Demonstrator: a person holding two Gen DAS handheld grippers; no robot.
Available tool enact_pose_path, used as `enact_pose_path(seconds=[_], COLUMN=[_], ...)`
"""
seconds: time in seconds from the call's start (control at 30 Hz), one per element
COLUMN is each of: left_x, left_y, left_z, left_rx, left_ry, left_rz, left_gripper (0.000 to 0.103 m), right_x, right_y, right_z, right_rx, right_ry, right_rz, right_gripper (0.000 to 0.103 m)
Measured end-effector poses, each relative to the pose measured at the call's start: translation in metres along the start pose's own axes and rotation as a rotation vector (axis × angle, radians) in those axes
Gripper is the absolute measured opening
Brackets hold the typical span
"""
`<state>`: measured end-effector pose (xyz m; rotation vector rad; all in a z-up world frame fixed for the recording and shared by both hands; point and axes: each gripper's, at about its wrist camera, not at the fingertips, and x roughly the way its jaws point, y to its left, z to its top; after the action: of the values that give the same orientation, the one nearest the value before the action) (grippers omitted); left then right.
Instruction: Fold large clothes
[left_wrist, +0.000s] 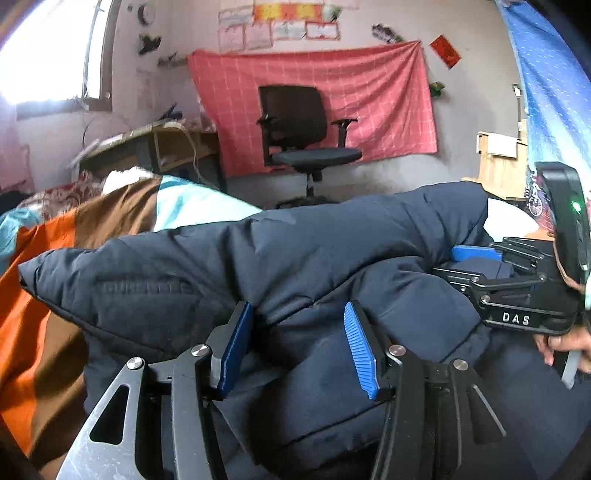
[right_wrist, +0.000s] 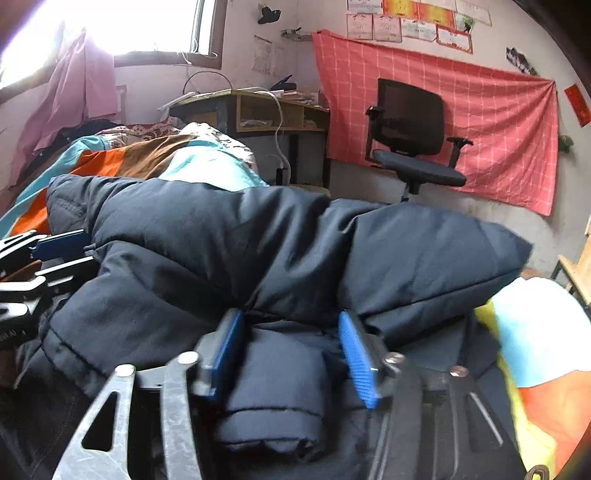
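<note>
A dark navy puffer jacket (left_wrist: 258, 258) lies bunched on a bed and fills the lower half of both views. My left gripper (left_wrist: 299, 332) is shut on a thick fold of it, with the padded fabric bulging between the blue pads (left_wrist: 360, 350). My right gripper (right_wrist: 291, 343) is shut on another thick fold of the jacket (right_wrist: 258, 240), a rolled piece pressed between its pads (right_wrist: 354, 354). In the left wrist view the right gripper (left_wrist: 465, 266) comes in from the right, held by a hand (left_wrist: 565, 343). The left gripper (right_wrist: 70, 254) shows at the left edge of the right wrist view.
An orange, brown and teal blanket (left_wrist: 55, 277) covers the bed under the jacket. Beyond the bed are a black office chair (left_wrist: 299, 136), a cluttered desk (right_wrist: 258, 110), a red cloth on the wall (left_wrist: 332, 99) and a window (right_wrist: 129, 26). A wooden piece of furniture (left_wrist: 498, 162) stands at the right.
</note>
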<state>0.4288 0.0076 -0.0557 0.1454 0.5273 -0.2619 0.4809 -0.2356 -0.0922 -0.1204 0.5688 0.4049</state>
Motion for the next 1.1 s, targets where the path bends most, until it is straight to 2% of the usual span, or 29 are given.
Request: enact_pose_path(seconds=[0.03,0.07,0.1,0.17,0.27,0.4,0.53,0.63,0.67,0.83,0.9,0.97,1.1], left_x=[-0.001,-0.002,-0.004,-0.010,-0.015,-0.026,-0.040,-0.054,-0.061,-0.089,-0.101,-0.114,-0.142], left_y=[0.002,0.005,0.008,0.012,0.016,0.014,0.006,0.003,0.002,-0.004,-0.009,-0.015,-0.028], left_z=[0.003,0.004,0.005,0.008,0.011,0.013,0.012,0.012,0.011,0.016,0.017,0.019,0.016], left_rx=[-0.022,-0.039,-0.063,-0.108,-0.173,-0.212,-0.216,-0.248,-0.263,-0.284,-0.269,-0.257,-0.246], left_ry=[0.021,0.036,0.051,0.071,0.124,0.150,0.146,0.135,0.116,0.081,0.067,0.045,0.008], left_rz=[-0.005,-0.012,-0.025,-0.042,-0.028,0.001,0.023,0.025,0.025,0.045,0.057,0.067,0.072], left_gripper=[0.047,0.051,0.053,0.055,0.055,0.058,0.059,0.083,0.086,0.086,0.089,0.096,0.097], right_x=[-0.002,-0.005,-0.006,-0.008,-0.022,-0.043,-0.065,-0.081,-0.087,-0.118,-0.131,-0.143,-0.168], right_y=[-0.003,-0.010,-0.017,-0.027,-0.032,-0.030,-0.024,-0.022,-0.022,-0.021,-0.020,-0.020,-0.014], right_z=[0.001,0.001,0.002,0.002,0.003,0.005,0.009,0.011,0.012,0.011,0.009,0.006,0.000], right_rx=[0.010,0.038,0.071,0.123,0.151,0.159,0.130,0.129,0.132,0.134,0.130,0.125,0.115], right_ry=[0.003,0.010,0.026,0.058,0.060,0.060,0.053,0.043,0.039,0.016,0.010,0.007,-0.009], right_rz=[-0.014,0.011,0.047,0.066,0.069,0.078,0.083,0.081,0.084,0.081,0.081,0.090,0.101], right_gripper=[0.082,0.089,0.090,0.090,0.090,0.090,0.092,0.095,0.096,0.100,0.101,0.102,0.103])
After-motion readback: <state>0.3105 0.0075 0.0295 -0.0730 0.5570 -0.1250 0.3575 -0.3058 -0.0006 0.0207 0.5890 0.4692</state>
